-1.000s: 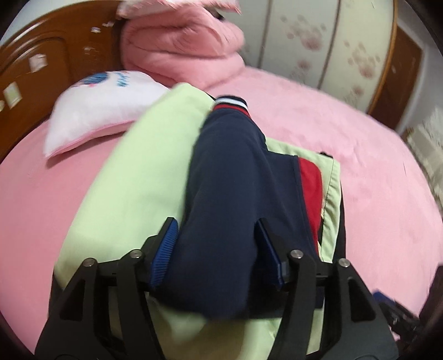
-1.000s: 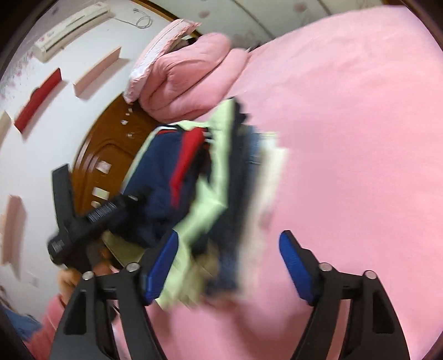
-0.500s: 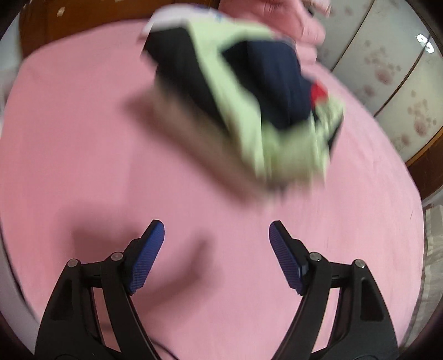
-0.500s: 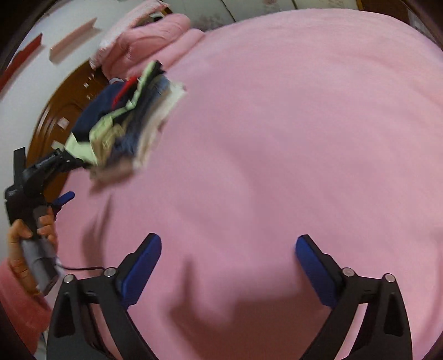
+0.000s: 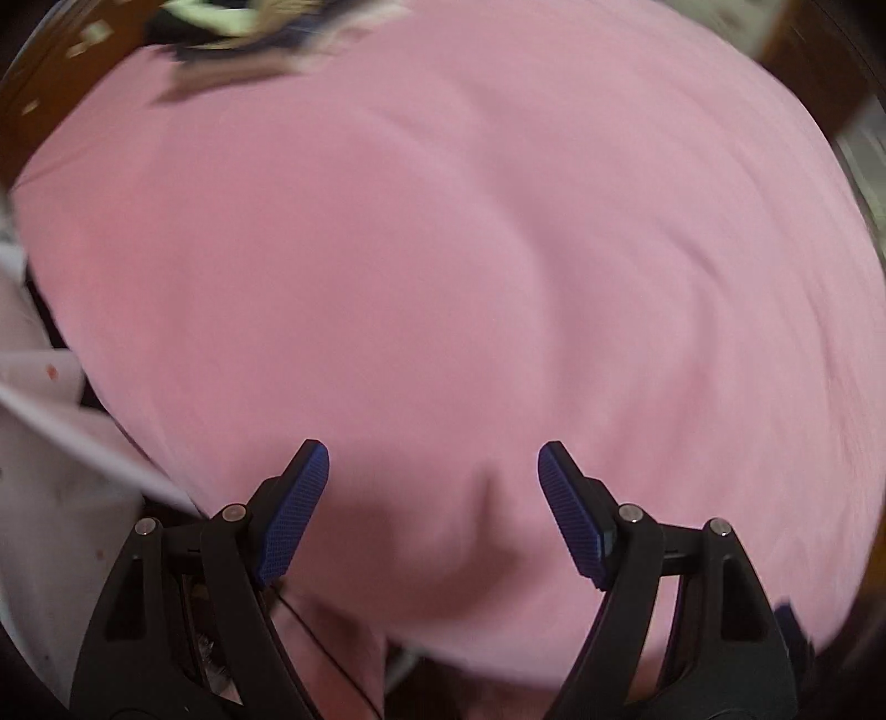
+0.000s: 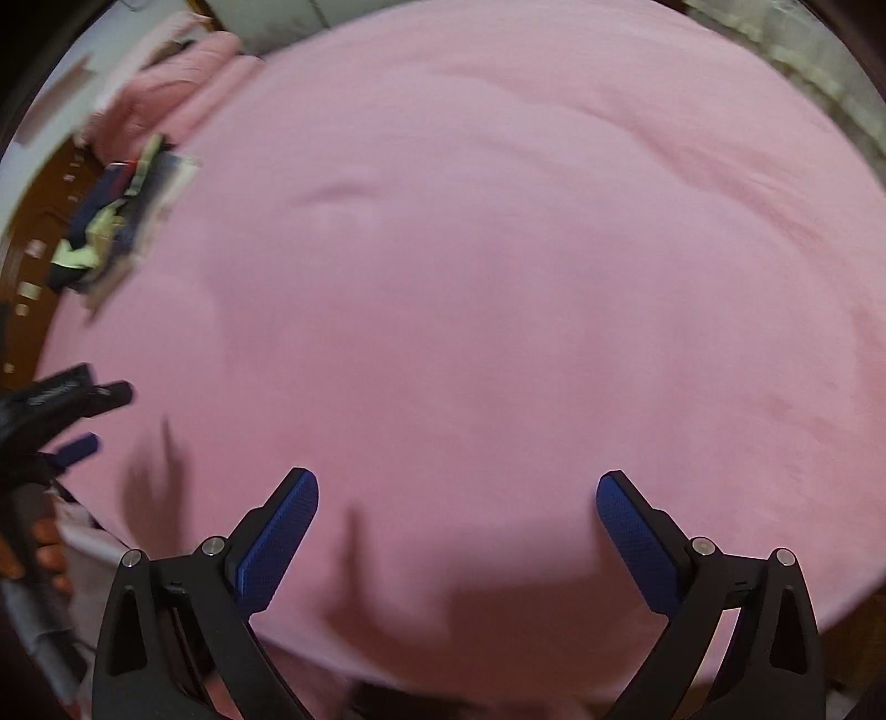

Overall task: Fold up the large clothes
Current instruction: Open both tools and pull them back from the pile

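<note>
The folded garment (image 6: 119, 219), navy, pale green and red, lies far off at the head end of the pink bed (image 6: 498, 277), near the wooden headboard. In the left wrist view it is a blurred strip (image 5: 249, 22) at the top edge. My left gripper (image 5: 433, 498) is open and empty, low over the bed's near edge. It also shows in the right wrist view (image 6: 72, 415) at the far left. My right gripper (image 6: 457, 520) is open and empty over the near part of the bed.
A pink quilt (image 6: 166, 94) is piled at the head of the bed beside the brown headboard (image 6: 33, 232). White material (image 5: 50, 443) lies off the bed's left edge. Furniture and cloth show past the far right edge (image 6: 803, 50).
Both grippers let go of the folded garment and pulled back toward the foot of the bed. The garment now lies far away by the headboard.
</note>
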`<state>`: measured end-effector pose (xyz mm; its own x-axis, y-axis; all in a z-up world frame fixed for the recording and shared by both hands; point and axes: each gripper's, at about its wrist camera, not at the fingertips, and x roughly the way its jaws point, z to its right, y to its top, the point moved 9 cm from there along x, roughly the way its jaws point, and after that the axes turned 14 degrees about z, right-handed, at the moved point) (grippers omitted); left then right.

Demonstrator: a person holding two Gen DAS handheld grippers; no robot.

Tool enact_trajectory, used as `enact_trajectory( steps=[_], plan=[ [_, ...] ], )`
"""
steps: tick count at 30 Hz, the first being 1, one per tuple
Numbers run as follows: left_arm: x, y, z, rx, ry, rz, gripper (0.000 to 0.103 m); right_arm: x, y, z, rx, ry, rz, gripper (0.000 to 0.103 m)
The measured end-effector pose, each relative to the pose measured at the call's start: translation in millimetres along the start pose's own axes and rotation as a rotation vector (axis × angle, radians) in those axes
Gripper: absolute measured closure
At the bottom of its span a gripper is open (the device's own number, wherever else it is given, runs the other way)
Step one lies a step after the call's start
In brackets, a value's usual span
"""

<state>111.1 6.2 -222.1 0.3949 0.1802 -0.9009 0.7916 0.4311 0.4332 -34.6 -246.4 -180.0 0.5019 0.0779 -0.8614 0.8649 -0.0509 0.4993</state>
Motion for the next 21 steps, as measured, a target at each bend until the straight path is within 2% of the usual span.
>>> enact_trajectory(
  steps=[2,5,8,11,13,16,18,21],
  plan=[
    [-21,-20,41,0.124,-0.026,-0.02,0.027,-24,-9,41,0.032,-0.026,-0.015,0.001],
    [-62,-44,88,0.311,-0.053,0.008,0.027,-65,-11,87,0.044,-0.087,0.002,0.001],
    [-97,-69,121,0.353,-0.136,-0.058,0.027,-114,-8,115,0.028,-0.12,0.039,0.001],
    [-123,-85,139,0.364,-0.17,-0.13,0.027,-150,1,112,0.023,-0.135,0.067,0.001],
    [-136,-85,147,0.393,-0.164,-0.14,0.027,-168,1,108,0.02,-0.131,0.069,0.001],
    [-153,-67,152,0.425,-0.159,-0.113,0.027,-188,-3,100,0.031,-0.111,0.038,0.001],
    [-167,-54,161,0.456,-0.205,-0.095,0.029,-190,8,85,0.056,-0.106,0.016,0.001],
    [-185,-43,167,0.499,-0.22,-0.037,0.029,-201,11,81,0.108,-0.121,0.019,0.0]
  ],
)
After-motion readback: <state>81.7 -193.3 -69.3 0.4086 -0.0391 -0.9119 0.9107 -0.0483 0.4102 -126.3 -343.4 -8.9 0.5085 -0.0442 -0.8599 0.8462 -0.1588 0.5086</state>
